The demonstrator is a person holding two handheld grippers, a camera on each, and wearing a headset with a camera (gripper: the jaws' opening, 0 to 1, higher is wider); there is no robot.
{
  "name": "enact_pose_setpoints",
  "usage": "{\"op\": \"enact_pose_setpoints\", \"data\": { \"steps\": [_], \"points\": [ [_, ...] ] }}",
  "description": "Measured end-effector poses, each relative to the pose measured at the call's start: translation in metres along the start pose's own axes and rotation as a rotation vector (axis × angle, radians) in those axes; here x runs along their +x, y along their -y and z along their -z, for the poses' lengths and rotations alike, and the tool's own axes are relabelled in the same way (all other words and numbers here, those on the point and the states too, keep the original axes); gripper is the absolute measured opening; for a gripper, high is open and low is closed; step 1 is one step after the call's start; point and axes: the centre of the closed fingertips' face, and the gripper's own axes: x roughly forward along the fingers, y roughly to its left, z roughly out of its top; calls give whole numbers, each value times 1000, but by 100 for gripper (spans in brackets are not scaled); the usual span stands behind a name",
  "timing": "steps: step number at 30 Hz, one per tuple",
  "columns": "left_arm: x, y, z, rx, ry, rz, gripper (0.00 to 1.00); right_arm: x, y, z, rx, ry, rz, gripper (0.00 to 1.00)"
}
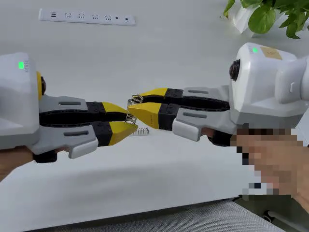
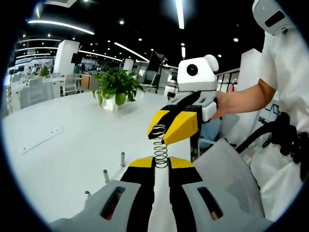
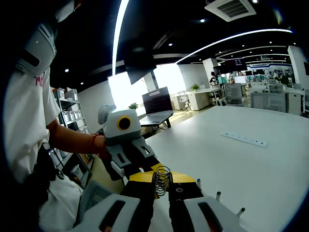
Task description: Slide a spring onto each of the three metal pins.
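1. Here, the left gripper (image 1: 129,121) is gripping one end of the spring (image 2: 160,147) in nearly closed jaws, above the table (image 1: 169,164).
2. The right gripper (image 1: 133,103) jaws are pinching its other end.
3. Three pins (image 2: 122,159) are standing upright on the table.

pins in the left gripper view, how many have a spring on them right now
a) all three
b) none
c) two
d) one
b: the three metal pins stand bare on the white table, and the spring seen there is held up off them, one end clamped in the left gripper.
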Motion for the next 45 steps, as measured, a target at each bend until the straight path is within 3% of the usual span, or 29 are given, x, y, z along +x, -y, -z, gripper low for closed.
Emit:
{"op": "enact_pose_setpoints", "data": {
  "steps": [12,14,21,26,33,42,45],
  "points": [
    [0,3,-1,22,7,8,6,0,-7,6,-15,-25,-17,9],
    [0,4,0,24,6,9,6,-1,-8,6,-8,-26,-21,14],
    [-1,7,5,63,-38,20,6,-13,-7,6,-57,-84,-28,17],
    [0,8,7,95,-74,33,6,-24,-5,6,-120,-169,-62,18],
    [3,11,12,132,-124,59,6,-28,-4,7,-217,-326,-163,19],
    [9,17,17,168,-170,86,6,-27,-15,17,-336,-525,-299,20],
    [10,18,18,176,-183,92,6,-26,-20,18,-355,-565,-331,19]
  ]
}}
